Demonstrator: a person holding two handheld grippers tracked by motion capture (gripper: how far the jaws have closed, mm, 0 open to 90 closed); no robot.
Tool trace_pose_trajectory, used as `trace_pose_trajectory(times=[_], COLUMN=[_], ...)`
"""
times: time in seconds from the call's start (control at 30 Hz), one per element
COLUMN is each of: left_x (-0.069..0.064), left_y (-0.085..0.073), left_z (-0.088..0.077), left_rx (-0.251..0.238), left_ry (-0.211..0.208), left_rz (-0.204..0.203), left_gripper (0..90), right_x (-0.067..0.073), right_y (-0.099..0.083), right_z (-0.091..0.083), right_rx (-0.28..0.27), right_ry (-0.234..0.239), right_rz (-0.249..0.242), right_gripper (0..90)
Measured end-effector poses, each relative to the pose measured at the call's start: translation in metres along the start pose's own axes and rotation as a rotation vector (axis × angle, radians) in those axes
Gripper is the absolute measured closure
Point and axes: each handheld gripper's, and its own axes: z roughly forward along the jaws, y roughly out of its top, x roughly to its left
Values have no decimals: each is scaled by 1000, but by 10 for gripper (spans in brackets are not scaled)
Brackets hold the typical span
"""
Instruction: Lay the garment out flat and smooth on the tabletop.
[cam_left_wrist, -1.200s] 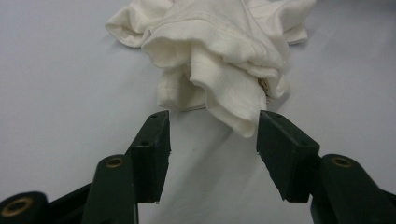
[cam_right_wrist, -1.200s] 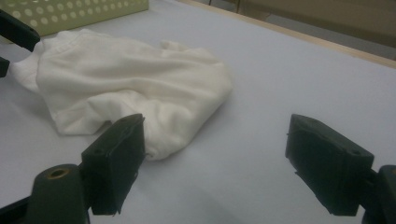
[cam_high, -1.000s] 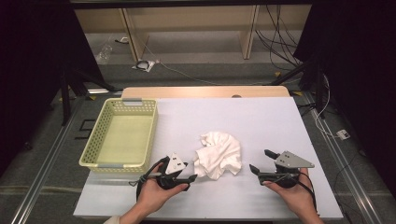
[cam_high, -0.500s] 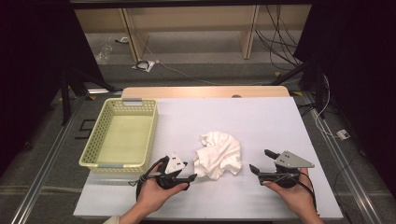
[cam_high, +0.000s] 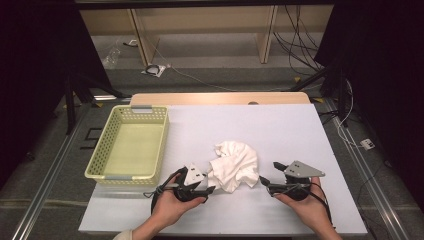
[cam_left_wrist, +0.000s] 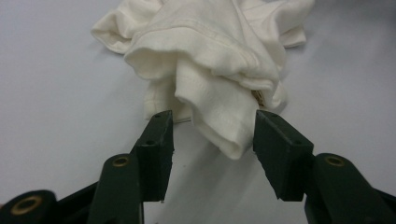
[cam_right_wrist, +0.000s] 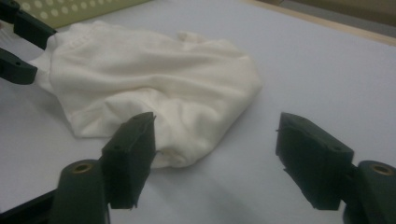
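White cloth (cam_high: 234, 170), crumpled in a heap, lies on the pale table (cam_high: 280, 130) at about six o'clock from its centre, near the person's edge. The left gripper (cam_high: 209, 190) sits at the cloth's eight o'clock; its jaws, which have just been closing a little, stand apart around a hanging fold without pressing it. The right gripper (cam_high: 262, 181) rests at the cloth's four o'clock, jaws wide though just closing somewhat, one jaw beside the cloth's edge, nothing clamped. A yellow-green basket (cam_high: 100, 165) stands at nine o'clock, well apart.
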Motion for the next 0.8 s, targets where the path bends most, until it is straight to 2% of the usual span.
trace_pose_trajectory(times=[0.17,0.37,0.53,0.7,0.8], left_x=[-4,-7,-5,-5,-9], left_y=[1,2,2,5,7], left_z=[6,12,16,19,18], left_rx=[27,61,82,95,96], left_ry=[-4,-16,-20,-37,-58], left_rz=[-2,1,-15,-27,-39], left_gripper=[507,575,668,790,845], right_x=[10,21,24,21,19], right_y=[4,5,4,8,10], right_z=[13,28,40,41,37], right_rx=[51,123,209,240,250], right_ry=[33,66,42,5,-3], right_rz=[-4,-16,-10,0,7], right_gripper=[413,467,580,773,806])
